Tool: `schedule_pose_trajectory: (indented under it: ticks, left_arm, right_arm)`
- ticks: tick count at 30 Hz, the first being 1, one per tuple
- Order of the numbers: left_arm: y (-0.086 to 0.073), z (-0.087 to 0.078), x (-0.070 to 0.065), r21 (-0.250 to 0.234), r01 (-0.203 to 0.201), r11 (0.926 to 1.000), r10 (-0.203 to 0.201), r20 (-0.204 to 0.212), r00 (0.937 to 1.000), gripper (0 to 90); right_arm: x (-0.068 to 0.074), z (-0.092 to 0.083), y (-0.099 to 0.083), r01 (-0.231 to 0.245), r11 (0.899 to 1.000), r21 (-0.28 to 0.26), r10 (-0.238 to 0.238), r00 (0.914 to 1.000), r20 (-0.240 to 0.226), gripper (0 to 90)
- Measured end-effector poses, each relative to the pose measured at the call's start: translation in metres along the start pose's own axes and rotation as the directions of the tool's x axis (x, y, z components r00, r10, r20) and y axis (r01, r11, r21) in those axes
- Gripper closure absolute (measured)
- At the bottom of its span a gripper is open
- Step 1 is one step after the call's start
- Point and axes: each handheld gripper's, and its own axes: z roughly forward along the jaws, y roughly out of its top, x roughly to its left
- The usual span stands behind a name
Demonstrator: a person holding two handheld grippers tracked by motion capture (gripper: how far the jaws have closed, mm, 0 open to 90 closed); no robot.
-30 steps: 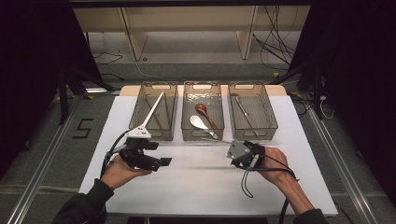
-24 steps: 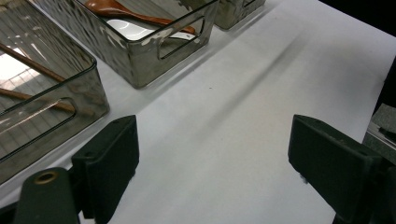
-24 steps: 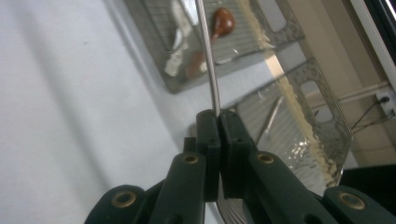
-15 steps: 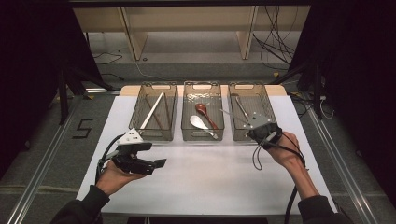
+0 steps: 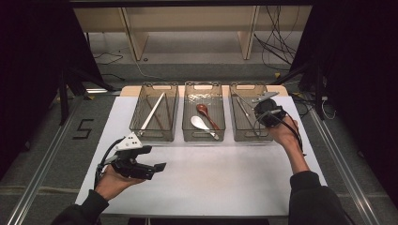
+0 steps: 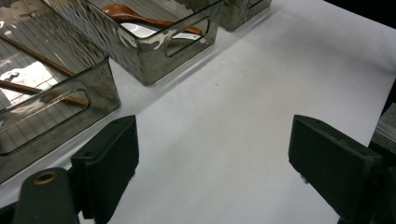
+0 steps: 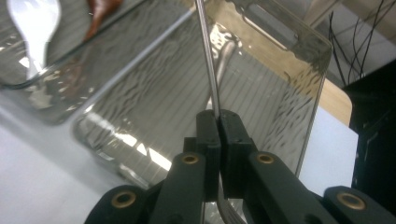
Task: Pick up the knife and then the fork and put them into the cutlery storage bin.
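Held thing: a thin silver metal fork (image 7: 208,60), its handle rising straight from between the jaws and its tines just visible below them, hung over the right-hand clear smoky plastic bin (image 5: 270,133)
Right gripper (image 7: 219,122): clenched on the fork's shaft, black jaws pressed together around it, poised above that bin's near end in the high view (image 5: 268,112)
Bin contents: another piece of metal cutlery (image 5: 243,108) lay along the bin's floor; what kind could not be told
Step in hand, as judged: setting the fork down into the right-hand bin
Doing it well: lower the fork until it lies along the bin's length, clear of the rim and beside the piece already there, then part the jaws
Risk: letting go too high could make it bounce or catch on the wall
Left gripper (image 5: 149,167): released, jaws wide apart with nothing between them, over bare white table (image 5: 220,178)
Neighbours: middle bin (image 5: 203,136) held a white spoon (image 5: 201,123) and a brown spoon (image 5: 204,111); left bin (image 5: 155,136) held long sticks (image 5: 154,110)
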Motion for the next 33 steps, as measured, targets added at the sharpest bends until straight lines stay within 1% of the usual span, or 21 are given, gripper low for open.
schedule_pose_trajectory:
  ticks: [1, 3, 6, 8, 11, 13, 15, 17, 20, 24, 26, 27, 28, 29, 30, 31, 33]
  left_arm:
    - [0.000, -0.001, 0.000, -0.007, -0.003, 1.0000, 0.003, -0.001, 1.0000, 15.9]
    - [0.000, -0.002, 0.000, -0.018, 0.004, 0.9998, -0.004, -0.001, 1.0000, 15.9]
    - [-0.001, -0.004, 0.000, -0.026, -0.001, 0.9996, 0.001, -0.001, 1.0000, 15.9]
    - [-0.001, -0.005, -0.001, -0.027, 0.000, 0.9996, 0.000, -0.002, 1.0000, 15.9]
    - [-0.002, -0.005, -0.002, -0.031, 0.001, 0.9995, -0.001, 0.000, 1.0000, 15.9]
    - [-0.002, -0.005, -0.001, -0.024, -0.004, 0.9997, 0.004, -0.001, 1.0000, 15.9]
    - [-0.002, -0.005, -0.001, -0.022, -0.006, 0.9997, 0.006, -0.004, 1.0000, 15.9]
    - [-0.002, -0.004, 0.000, -0.020, -0.008, 0.9998, 0.008, -0.006, 0.9999, 15.9]
    - [-0.002, -0.004, 0.001, -0.018, -0.007, 0.9998, 0.007, -0.006, 1.0000, 15.9]
    - [-0.003, -0.003, 0.000, -0.015, -0.007, 0.9999, 0.007, -0.003, 1.0000, 15.9]
    - [-0.003, -0.003, 0.000, -0.008, -0.012, 0.9999, 0.012, -0.002, 0.9999, 15.9]
    - [-0.003, -0.003, 0.000, -0.006, -0.012, 0.9999, 0.012, -0.001, 0.9999, 15.9]
    - [-0.003, -0.002, 0.000, -0.006, -0.011, 0.9999, 0.011, 0.000, 0.9999, 15.9]
    - [-0.003, -0.002, 0.000, -0.006, -0.014, 0.9999, 0.014, 0.001, 0.9999, 15.9]
    - [-0.003, -0.002, 0.000, -0.001, -0.015, 0.9999, 0.015, 0.001, 0.9999, 15.9]
    - [-0.003, -0.002, 0.000, 0.001, -0.013, 0.9999, 0.013, 0.001, 0.9999, 15.9]
    - [-0.004, -0.001, -0.001, 0.001, -0.011, 0.9999, 0.011, 0.004, 0.9999, 15.9]
  right_arm:
    - [-0.002, 0.003, 0.001, -0.011, 1.000, 0.007, 0.011, 0.9999, -0.005, 88.6]
    - [-0.006, 0.008, 0.003, -0.037, 0.999, 0.017, 0.037, 0.9993, -0.009, 88.6]
    - [-0.012, 0.013, 0.005, -0.083, 0.996, 0.020, 0.083, 0.9964, -0.016, 88.5]
    - [-0.014, 0.016, 0.005, -0.103, 0.994, 0.028, 0.103, 0.9945, -0.017, 88.5]
    - [-0.016, 0.020, 0.005, -0.119, 0.992, 0.040, 0.120, 0.9927, -0.015, 88.5]
    - [-0.017, 0.021, 0.004, -0.131, 0.991, 0.041, 0.131, 0.9912, -0.016, 88.4]
    - [-0.017, 0.022, 0.005, -0.130, 0.990, 0.046, 0.130, 0.9914, -0.010, 88.4]
    - [-0.017, 0.025, 0.005, -0.144, 0.988, 0.052, 0.145, 0.9892, -0.018, 88.3]
    - [-0.017, 0.029, 0.005, -0.154, 0.986, 0.071, 0.155, 0.9880, -0.007, 88.3]
    - [-0.017, 0.034, 0.004, -0.151, 0.984, 0.092, 0.151, 0.9886, 0.006, 88.1]
    - [-0.017, 0.037, 0.004, -0.161, 0.981, 0.105, 0.161, 0.9869, 0.010, 87.2]
    - [-0.016, 0.038, 0.004, -0.166, 0.981, 0.105, 0.165, 0.9861, 0.015, 84.5]
    - [-0.016, 0.038, 0.004, -0.166, 0.982, 0.096, 0.165, 0.9862, 0.013, 72.9]
    - [-0.015, 0.039, 0.005, -0.160, 0.983, 0.086, 0.161, 0.9869, -0.005, 63.9]
    - [-0.014, 0.038, 0.006, -0.153, 0.985, 0.080, 0.153, 0.9882, 0.000, 59.5]
    - [-0.014, 0.037, 0.006, -0.146, 0.986, 0.075, 0.146, 0.9893, 0.006, 59.4]
    - [-0.013, 0.034, 0.006, -0.146, 0.988, 0.059, 0.146, 0.9892, -0.010, 56.5]
